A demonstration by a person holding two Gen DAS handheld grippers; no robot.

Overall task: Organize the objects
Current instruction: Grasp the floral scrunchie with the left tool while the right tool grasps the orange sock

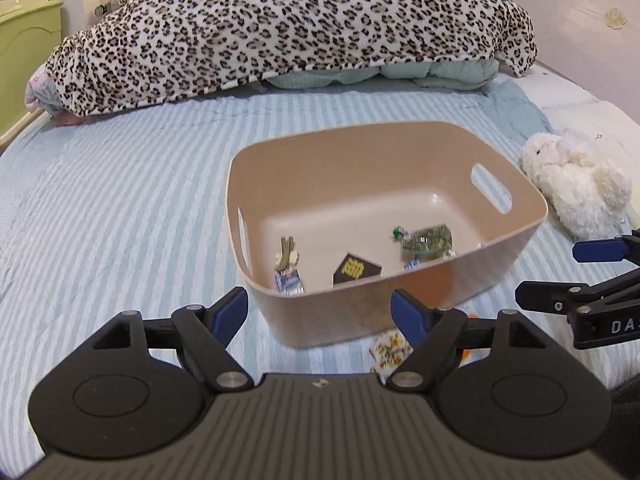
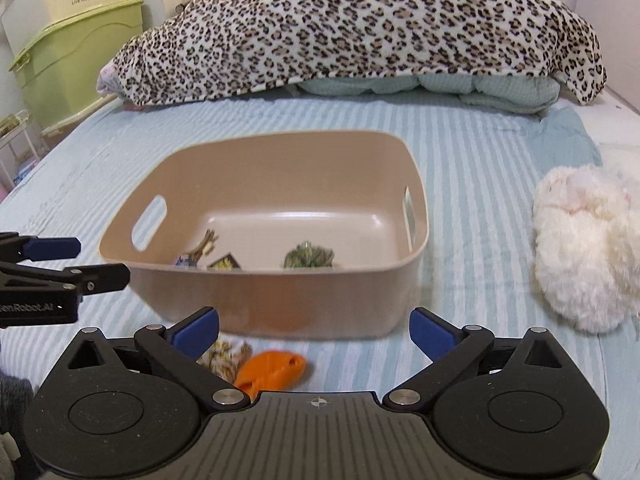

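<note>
1. Here's the tan bin (image 1: 400, 300) sitting on the blue striped bedspread (image 1: 120, 200), its long axis running left to right across both wrist views, with a handle slot cut in each short end wall.
2. Inside the bin, three small things lie on the floor near the front wall: a dark packet with yellow print (image 1: 356, 270) in the middle, a green crinkly wrapper (image 1: 426, 242) to the right of it, and a small figure with brown ears (image 1: 287, 264) to the left, standing roughly upright with its ears pointing away from the camera.
3. The left gripper (image 1: 320, 308) is spread wide and empty, with the bin's front wall straight ahead between its blue fingertips (image 1: 230, 308).
4. The right gripper (image 2: 314, 332) is spread wide too, nothing between its pads, hovering low just in front of the bin.
5. Look down by the right gripper's left finger: an orange toy (image 2: 272, 370) lies on the bedspread, long axis slanting from lower left to upper right, just outside the bin's front wall.
6. Right beside it, touching or nearly so, is a yellow patterned wrapper (image 2: 226, 358), partly hidden under that finger; its direction I cannot tell.
7. A white plush toy (image 2: 580, 248) slumps on the bed to the right of the bin, well apart from both grippers.
8. A leopard-print blanket (image 2: 360, 28) is heaped across the far side of the bed.
</note>
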